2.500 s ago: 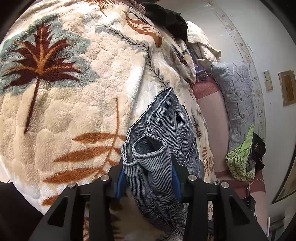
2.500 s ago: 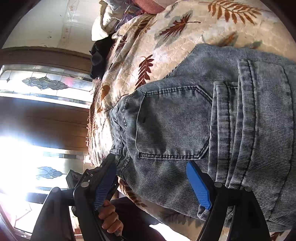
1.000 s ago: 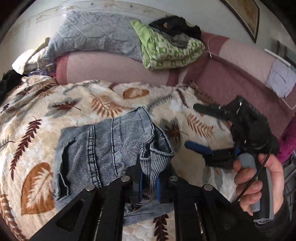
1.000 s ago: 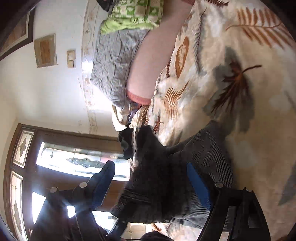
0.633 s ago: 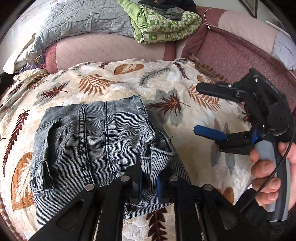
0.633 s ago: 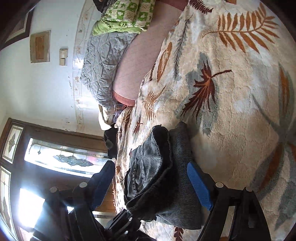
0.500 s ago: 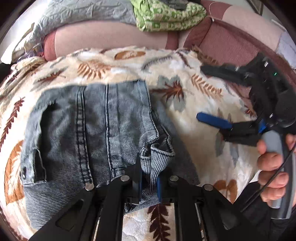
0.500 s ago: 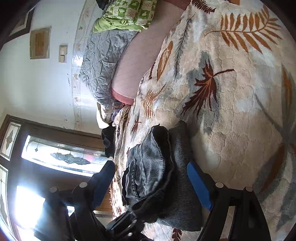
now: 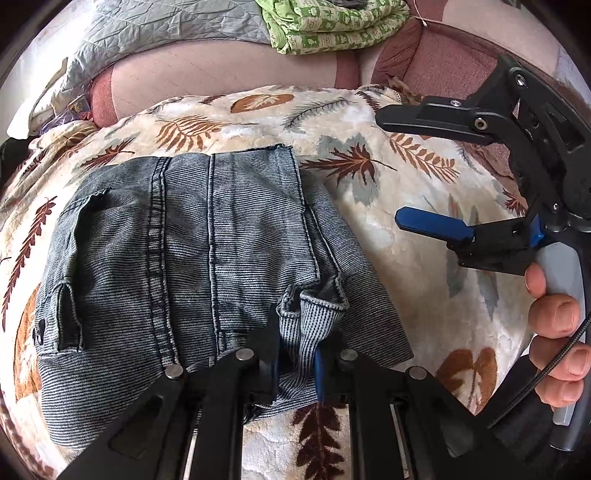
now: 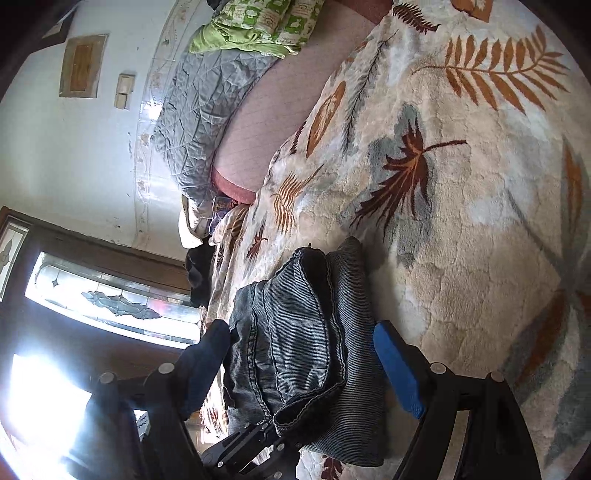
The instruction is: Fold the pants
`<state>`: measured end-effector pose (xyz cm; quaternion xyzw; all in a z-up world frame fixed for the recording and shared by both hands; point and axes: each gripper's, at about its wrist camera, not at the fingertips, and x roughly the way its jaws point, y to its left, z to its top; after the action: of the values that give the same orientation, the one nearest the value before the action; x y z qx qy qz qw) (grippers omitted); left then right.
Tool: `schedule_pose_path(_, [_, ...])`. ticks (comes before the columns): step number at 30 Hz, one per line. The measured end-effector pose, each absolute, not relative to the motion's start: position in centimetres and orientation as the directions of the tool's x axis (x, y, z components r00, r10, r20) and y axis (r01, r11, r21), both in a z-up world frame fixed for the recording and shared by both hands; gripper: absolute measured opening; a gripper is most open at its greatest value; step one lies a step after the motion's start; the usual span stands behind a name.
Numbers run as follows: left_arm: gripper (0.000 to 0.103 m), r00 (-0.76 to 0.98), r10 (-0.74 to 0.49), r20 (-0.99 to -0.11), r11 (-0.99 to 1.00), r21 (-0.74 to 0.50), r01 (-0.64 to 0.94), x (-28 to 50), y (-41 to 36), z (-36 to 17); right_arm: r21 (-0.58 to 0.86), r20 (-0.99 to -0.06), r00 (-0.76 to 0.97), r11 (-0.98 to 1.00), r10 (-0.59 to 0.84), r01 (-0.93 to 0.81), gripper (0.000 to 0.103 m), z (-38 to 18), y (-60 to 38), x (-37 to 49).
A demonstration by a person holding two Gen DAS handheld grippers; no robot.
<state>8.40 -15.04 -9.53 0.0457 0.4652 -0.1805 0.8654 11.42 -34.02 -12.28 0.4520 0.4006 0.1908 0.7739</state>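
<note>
My left gripper (image 9: 297,356) pinches the hem of the faded blue ribbed-denim pants (image 9: 192,258), folded near the front edge of the cream leaf-print blanket (image 9: 406,206). I'd lay the hem flush before letting go. My right gripper (image 9: 417,166) hovers wide open, holding nothing.

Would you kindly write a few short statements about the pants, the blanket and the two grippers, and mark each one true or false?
1. The left gripper is clamped on a bunch of the pants. True.
2. The right gripper is pinching the pants. False: its jaws stand wide open and grip nothing.
3. The pants lie on a leaf-patterned blanket. True.
4. The pants are bright red. False: they are grey-blue denim.
5. A green patterned cloth sits behind the blanket. True.
</note>
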Motion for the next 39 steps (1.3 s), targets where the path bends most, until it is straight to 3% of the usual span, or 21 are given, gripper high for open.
schedule_pose_path(13, [0.017, 0.503, -0.296, -0.812, 0.932, -0.129, 0.339, 8.1, -14.5, -7.9, 0.835, -0.473, 0.612, 0.544, 0.634, 0.082, 0.083, -12.5, -34.5, 11.2])
schedule_pose_path(16, [0.048, 0.497, -0.416, -0.762, 0.898, -0.259, 0.355, 7.0, -12.2, -5.0, 0.803, -0.502, 0.623, 0.592, 0.600, 0.077, 0.083, -11.9, -34.4, 11.2])
schedule_pose_path(17, [0.067, 0.524, -0.439, -0.730, 0.892, -0.285, 0.350, 6.4, -11.0, -3.8, 0.786, -0.515, 0.626, 0.615, 0.586, 0.071, 0.083, -11.6, -34.2, 11.2])
schedule_pose_path(18, [0.076, 0.569, -0.452, -0.687, 0.890, -0.302, 0.342, 5.6, -9.5, -2.6, 0.770, -0.526, 0.625, 0.635, 0.577, 0.061, 0.083, -11.2, -33.9, 11.2])
schedule_pose_path(21, [0.083, 0.704, -0.405, -0.584, 0.912, -0.313, 0.265, 4.3, -4.3, 0.2, 0.692, -0.565, 0.634, 0.722, 0.528, 0.016, 0.083, -9.3, -32.3, 11.3])
schedule_pose_path(23, [0.085, 0.763, -0.289, -0.578, 0.949, -0.277, 0.150, 4.8, -1.1, 0.4, 0.603, -0.603, 0.640, 0.797, 0.476, -0.024, 0.083, -7.7, -30.4, 11.7])
schedule_pose_path(25, [0.085, 0.753, -0.156, -0.639, 0.978, -0.205, 0.028, 6.6, 1.0, -0.9, 0.508, -0.655, 0.626, 0.860, 0.423, -0.050, 0.083, -6.5, -27.9, 12.8])
schedule_pose_path(27, [0.085, 0.706, -0.108, -0.700, 0.982, -0.185, -0.033, 8.3, 2.1, -3.1, 0.400, -0.698, 0.621, 0.913, 0.357, -0.075, 0.083, -5.5, -25.1, 14.3])
schedule_pose_path(31, [0.085, 0.613, -0.059, -0.788, 0.997, -0.082, -0.009, 10.0, 0.7, -7.5, 0.184, -0.780, 0.583, 0.974, 0.228, -0.135, 0.083, -5.7, -19.9, 17.5])
schedule_pose_path(35, [0.085, 0.617, 0.015, -0.787, 1.000, 0.028, 0.010, 9.5, -1.0, -9.1, -0.058, -0.913, 0.408, 0.985, 0.014, -0.162, 0.086, -11.8, -17.5, 20.3])
schedule_pose_path(37, [0.085, 0.622, 0.046, -0.782, 0.997, 0.075, 0.021, 9.6, -1.4, -9.4, -0.092, -0.908, 0.418, 0.985, -0.024, -0.143, 0.103, -13.0, -18.2, 20.1])
schedule_pose_path(39, [0.085, 0.626, 0.044, -0.778, 0.996, 0.087, 0.038, 9.8, -1.4, -9.0, -0.101, -0.907, 0.420, 0.985, -0.034, -0.139, 0.102, -12.8, -18.4, 20.0])
